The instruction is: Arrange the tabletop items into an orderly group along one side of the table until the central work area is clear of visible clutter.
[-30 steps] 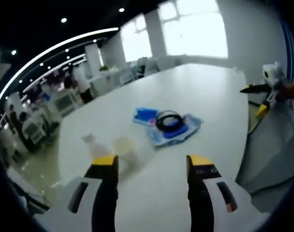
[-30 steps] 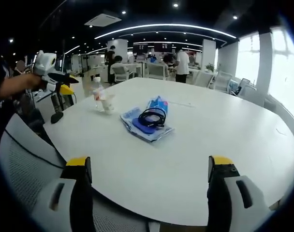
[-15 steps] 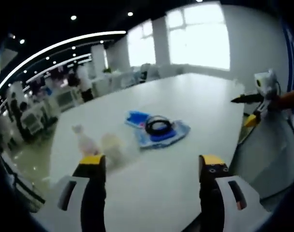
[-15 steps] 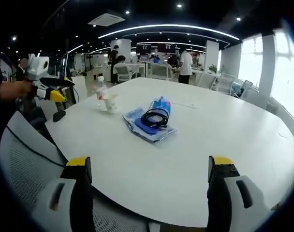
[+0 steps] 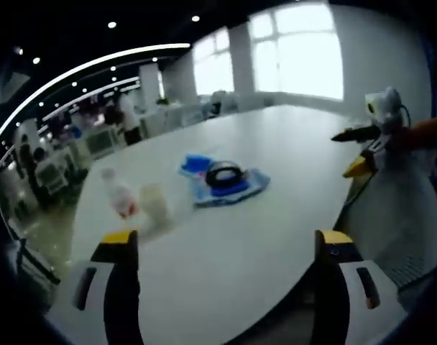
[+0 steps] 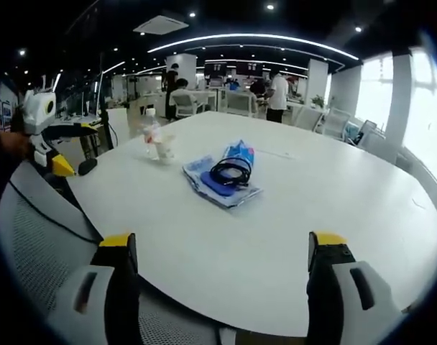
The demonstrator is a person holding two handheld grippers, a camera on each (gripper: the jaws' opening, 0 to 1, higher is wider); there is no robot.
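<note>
On the white table lies a blue pouch with a coiled black cable on top and a blue packet behind it. A clear bottle with a red label and a pale cup stand further left. In the left gripper view the pouch, cable, bottle and cup lie beyond my open left gripper. My right gripper is open above the table's near edge, holding nothing. The left gripper also appears at the left of the right gripper view, and the right gripper at the right of the left gripper view.
A mesh chair back stands at the near left edge of the table. Another grey chair sits by the table's edge. People, desks and chairs fill the office behind. Bright windows line one wall.
The left gripper has drawn back from the table, so the items look smaller and farther, and its jaws stand wider apart. The right gripper view has barely shifted.
</note>
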